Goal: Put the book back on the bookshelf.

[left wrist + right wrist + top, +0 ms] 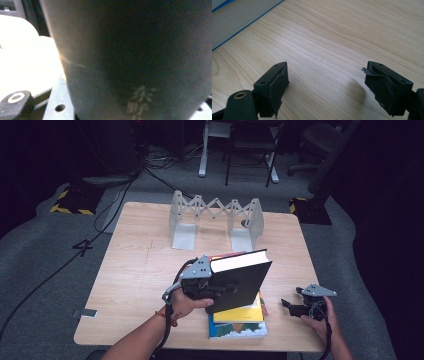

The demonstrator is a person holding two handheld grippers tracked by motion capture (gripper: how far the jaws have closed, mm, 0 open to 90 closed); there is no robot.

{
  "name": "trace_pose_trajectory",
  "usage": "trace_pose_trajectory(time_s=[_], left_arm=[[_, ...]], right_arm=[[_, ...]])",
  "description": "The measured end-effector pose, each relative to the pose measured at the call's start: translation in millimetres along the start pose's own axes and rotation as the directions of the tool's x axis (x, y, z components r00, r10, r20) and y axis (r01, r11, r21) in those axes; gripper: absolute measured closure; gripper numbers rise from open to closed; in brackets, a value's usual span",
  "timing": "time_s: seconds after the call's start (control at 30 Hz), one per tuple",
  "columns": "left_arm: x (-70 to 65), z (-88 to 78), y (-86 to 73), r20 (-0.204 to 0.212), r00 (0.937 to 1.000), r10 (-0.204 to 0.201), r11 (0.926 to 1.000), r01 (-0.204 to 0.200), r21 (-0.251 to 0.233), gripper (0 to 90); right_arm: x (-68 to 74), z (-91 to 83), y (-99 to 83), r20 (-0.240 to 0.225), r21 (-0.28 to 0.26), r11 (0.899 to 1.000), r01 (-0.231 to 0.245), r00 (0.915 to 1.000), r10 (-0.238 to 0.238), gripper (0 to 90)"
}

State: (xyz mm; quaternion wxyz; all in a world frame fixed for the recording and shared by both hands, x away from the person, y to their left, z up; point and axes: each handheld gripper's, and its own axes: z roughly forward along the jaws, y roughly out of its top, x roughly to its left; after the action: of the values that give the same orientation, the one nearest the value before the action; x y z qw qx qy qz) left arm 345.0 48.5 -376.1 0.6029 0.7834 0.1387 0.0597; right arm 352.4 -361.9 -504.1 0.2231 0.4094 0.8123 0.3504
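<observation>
— Nearest the high camera, at the near edge of the pale wooden table (140, 270), the person's left forearm comes up to the left gripper (227, 287), and its jaws are clenched on the thick black hardcover book with cream page edges (240, 280)

— Where does that book sit?

— Lifted and tilted above the small stack of paperbacks with yellow and blue covers (239, 322) at the middle of the near edge; whether its lower corner touches the stack cannot be told. The left gripper view has the dark cover (130, 55) pressed right up against the lens, faint lettering low on it

— And the other hand?

— Toward the near right corner, the right gripper (290, 306) hangs low over the wood, released. Its own view has the two black padded fingers (274, 85) wide apart over bare grain, nothing between them, and a blue-edged book (234, 22) off in the upper left

— What could go wrong?

— A heavy book pinched along one side by one gripper may well swing or slide out of the pads, and the free hand is well apart from it, so no support there. If it drops, it would likely knock the paperbacks askew

— Anything at the far edge?

— A white folding accordion book rack (215, 217) stands there empty, well apart; a tilted book brought in crooked could catch an end plate and push the rack
</observation>
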Motion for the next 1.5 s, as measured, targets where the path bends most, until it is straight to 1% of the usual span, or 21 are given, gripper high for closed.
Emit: trace_pose_trajectory(time_s=[0.03, 0.07, 0.1, 0.2, 0.27, 0.37, 0.47, 0.5, 0.63, 0.67, 0.73, 0.87, 1.0, 1.03, 1.07, 1.1, 1.13, 1.27, 1.33, 1.4, 1.5], left_arm=[[-1.1, 1.2, 3.3, -0.024, 0.9996, 0.015, 0.9999, -0.015, 0.007, 53.2], [-1.1, 1.2, 3.3, -0.024, 0.9996, 0.015, 0.9999, -0.015, 0.007, 53.3], [-0.9, 1.5, 4.6, -0.037, 0.9991, 0.019, 0.9998, -0.018, 0.009, 53.3], [0.0, 2.5, 6.4, -0.043, 0.9988, 0.022, 0.9997, -0.021, 0.011, 53.4], [-0.9, 2.6, 7.6, -0.053, 0.9979, 0.037, 0.9992, -0.036, 0.017, 53.4], [-2.1, 2.3, 8.8, -0.082, 0.9962, 0.029, 0.9995, -0.028, 0.012, 53.5], [-2.0, -0.1, 9.7, -0.099, 0.9943, 0.039, 0.9992, -0.038, 0.01, 53.6], [-1.6, -1.6, 10.6, -0.102, 0.9936, 0.05, 0.9987, -0.048, 0.017, 53.6], [0.2, -8.4, 10.4, -0.132, 0.9903, 0.042, 0.9991, -0.042, 0.005, 53.7], [1.7, -10.2, 10.5, -0.14, 0.9889, 0.05, 0.9988, -0.049, 0.012, 53.7], [3.4, -13.2, 10.1, -0.152, 0.9873, 0.046, 0.9989, -0.045, 0.011, 53.7], [7.4, -19.2, 9.9, -0.192, 0.9793, 0.063, 0.998, -0.061, 0.017, 53.8], [15.0, -26.4, 8.6, -0.226, 0.9727, 0.054, 0.9985, -0.052, 0.016, 53.7], [15.0, -26.4, 8.6, -0.226, 0.9727, 0.054, 0.9985, -0.052, 0.016, 53.8], [17.4, -29.5, 8.3, -0.247, 0.9673, 0.058, 0.9983, -0.055, 0.019, 53.8], [18.8, -31.3, 8.3, -0.255, 0.9651, 0.059, 0.9982, -0.055, 0.022, 53.8], [23.1, -36.5, 7.5, -0.28, 0.9586, 0.054, 0.9985, -0.05, 0.021, 53.8], [31.5, -46.4, 5.4, -0.319, 0.947, 0.041, 0.9991, -0.041, 0.007, 53.8], [34.9, -50.9, 3.5, -0.332, 0.9427, 0.038, 0.9991, -0.042, -0.004, 53.8], [38.4, -54.8, 2.9, -0.344, 0.9384, 0.032, 0.9994, -0.035, -0.002, 53.8], [44.9, -58.9, 1.1, -0.374, 0.9273, 0.017, 0.9997, -0.023, -0.011, 53.8]], right_arm=[[-0.2, 0.0, 0.1, -0.002, 0.001, 1.0, -0.002, 1.0, 0.002, 18.9], [-0.2, 0.0, 0.1, -0.002, 0.001, 1.0, -0.002, 1.0, 0.002, 18.9], [-0.4, 0.1, 0.1, -0.002, 0.003, 1.0, -0.006, 1.0, 0.006, 18.6], [-0.8, 0.2, 0.1, -0.003, 0.005, 1.0, -0.007, 1.0, 0.007, 18.6], [-0.9, 0.2, 0.1, -0.005, 0.005, 1.0, -0.007, 1.0, 0.007, 18.6], [-1.4, 0.5, 0.2, -0.009, 0.005, 1.0, -0.01, 0.9999, 0.01, 18.6], [-1.4, 0.4, 0.2, -0.009, 0.005, 1.0, -0.008, 0.9999, 0.008, 18.6], [-1.3, 0.4, 0.2, -0.009, 0.005, 1.0, -0.008, 0.9999, 0.008, 18.6], [-2.2, 0.8, 0.3, -0.014, 0.005, 1.0, -0.009, 0.9999, 0.009, 18.5], [-2.4, 0.8, 0.3, -0.015, 0.005, 1.0, -0.009, 0.9998, 0.009, 18.6], [-2.6, 1.0, 0.4, -0.016, 0.005, 1.0, -0.008, 0.9998, 0.008, 18.5], [-2.6, 1.1, 0.5, -0.017, 0.005, 1.0, -0.006, 0.9998, 0.006, 18.5], [-2.5, 1.1, 0.6, -0.017, 0.004, 1.0, -0.005, 0.9998, 0.005, 18.5], [-2.5, 1.1, 0.6, -0.017, 0.004, 1.0, -0.005, 0.9998, 0.005, 18.5], [-2.5, 1.1, 0.6, -0.017, 0.004, 1.0, -0.004, 0.9998, 0.004, 18.4], [-2.6, 1.2, 0.6, -0.018, 0.004, 1.0, -0.004, 0.9998, 0.004, 18.4], [-2.6, 1.3, 0.7, -0.018, 0.004, 1.0, -0.003, 0.9998, 0.003, 18.4], [-2.5, 1.4, 0.8, -0.02, 0.004, 1.0, -0.002, 0.9998, 0.002, 18.4], [-2.3, 1.4, 0.8, -0.017, 0.003, 1.0, 0.001, 0.9999, -0.001, 18.3], [-1.7, 1.1, 0.7, -0.013, 0.002, 1.0, 0.004, 0.9999, -0.004, 18.4], [-1.8, 1.2, 0.7, -0.014, 0.003, 1.0, 0.002, 0.9999, -0.002, 18.4]])
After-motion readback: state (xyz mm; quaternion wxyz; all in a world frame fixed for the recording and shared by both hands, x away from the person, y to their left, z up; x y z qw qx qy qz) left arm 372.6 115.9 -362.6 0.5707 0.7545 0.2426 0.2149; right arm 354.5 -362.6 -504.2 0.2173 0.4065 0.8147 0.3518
